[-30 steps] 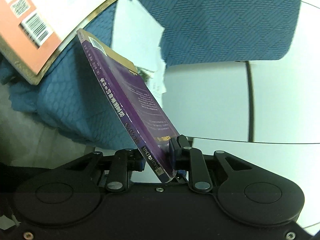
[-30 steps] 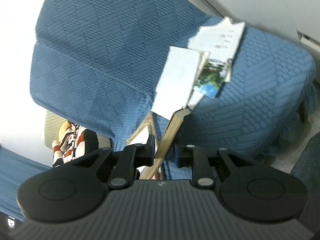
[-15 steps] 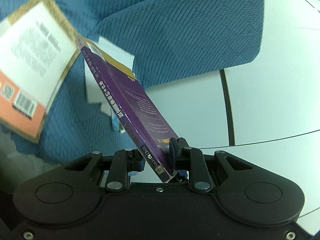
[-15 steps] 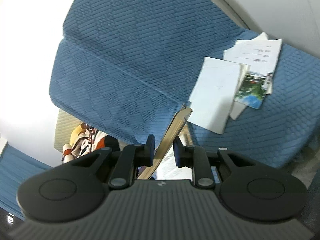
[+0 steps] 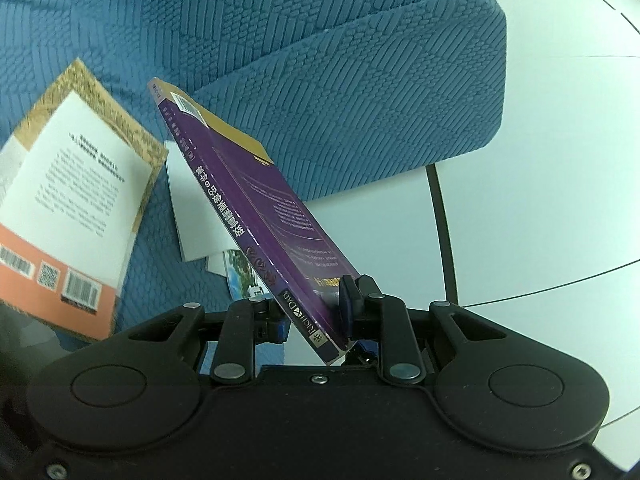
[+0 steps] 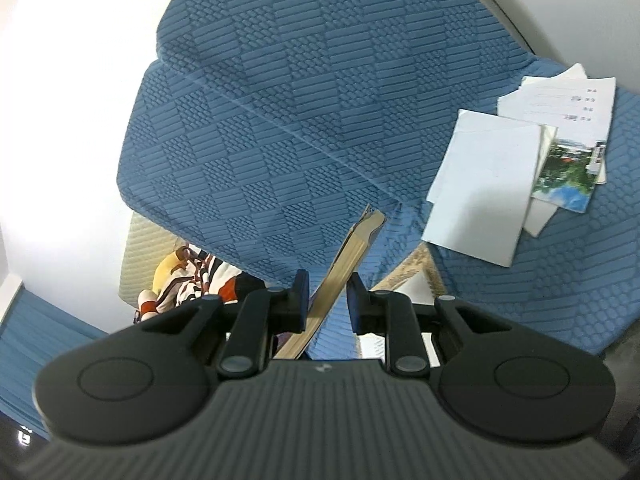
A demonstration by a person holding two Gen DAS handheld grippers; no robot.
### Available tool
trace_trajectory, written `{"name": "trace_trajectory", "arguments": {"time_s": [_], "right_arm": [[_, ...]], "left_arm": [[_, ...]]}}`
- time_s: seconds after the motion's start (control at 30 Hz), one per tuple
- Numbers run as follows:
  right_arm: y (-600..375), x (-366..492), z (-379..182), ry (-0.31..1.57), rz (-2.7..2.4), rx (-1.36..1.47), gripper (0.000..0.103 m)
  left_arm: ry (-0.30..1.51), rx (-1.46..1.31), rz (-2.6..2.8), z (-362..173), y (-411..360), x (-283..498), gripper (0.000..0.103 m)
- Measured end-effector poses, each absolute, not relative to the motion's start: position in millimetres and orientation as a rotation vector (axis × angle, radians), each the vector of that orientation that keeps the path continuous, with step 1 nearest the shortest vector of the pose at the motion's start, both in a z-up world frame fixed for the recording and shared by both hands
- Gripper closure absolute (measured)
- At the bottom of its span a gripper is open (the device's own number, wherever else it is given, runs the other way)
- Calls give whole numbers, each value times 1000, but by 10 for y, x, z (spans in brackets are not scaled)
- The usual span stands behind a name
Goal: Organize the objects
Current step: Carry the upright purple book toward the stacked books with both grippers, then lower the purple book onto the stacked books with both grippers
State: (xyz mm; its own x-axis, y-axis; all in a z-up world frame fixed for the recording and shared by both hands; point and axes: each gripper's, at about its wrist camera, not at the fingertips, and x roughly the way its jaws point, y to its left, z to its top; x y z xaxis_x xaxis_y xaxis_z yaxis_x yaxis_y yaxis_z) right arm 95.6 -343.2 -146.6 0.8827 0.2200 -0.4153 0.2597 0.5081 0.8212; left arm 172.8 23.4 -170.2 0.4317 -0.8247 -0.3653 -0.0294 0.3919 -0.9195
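My left gripper (image 5: 312, 314) is shut on the lower corner of a purple book (image 5: 256, 208), which sticks up and away to the left, spine towards me. To its left hangs a second book (image 5: 76, 208), back cover showing: white with a tan border and an orange strip with barcodes. In the right wrist view that book (image 6: 348, 264) is edge-on, its page block between the fingers of my right gripper (image 6: 328, 300), which is shut on it. Both books are held in the air above a blue sofa (image 6: 320, 100).
Loose papers lie on the sofa seat: a white sheet (image 6: 480, 184), a printed sheet (image 6: 560, 100) and a photo card (image 6: 568, 172). A striped plush toy (image 6: 188, 280) sits on a cream cushion (image 6: 140, 256) at lower left. White tiled floor (image 5: 520, 220) lies right of the sofa.
Both grippers have risen with their books. In the left view the orange-backed book has slid from the top left to the lower left; in the right view the papers have drifted right.
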Motion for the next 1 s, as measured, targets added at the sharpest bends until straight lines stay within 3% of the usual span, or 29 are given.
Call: {"name": "trace_trajectory", "arguments": {"time_s": [0.43, 1.0], "right_arm": [[-3043, 1204, -1520, 540, -29, 1047, 79], [-2673, 1331, -2260, 701, -126, 1023, 79]], "left_arm": [[1037, -1006, -639, -1832, 678, 2016, 80], [1173, -887, -600, -2709, 942, 2166, 79]]}}
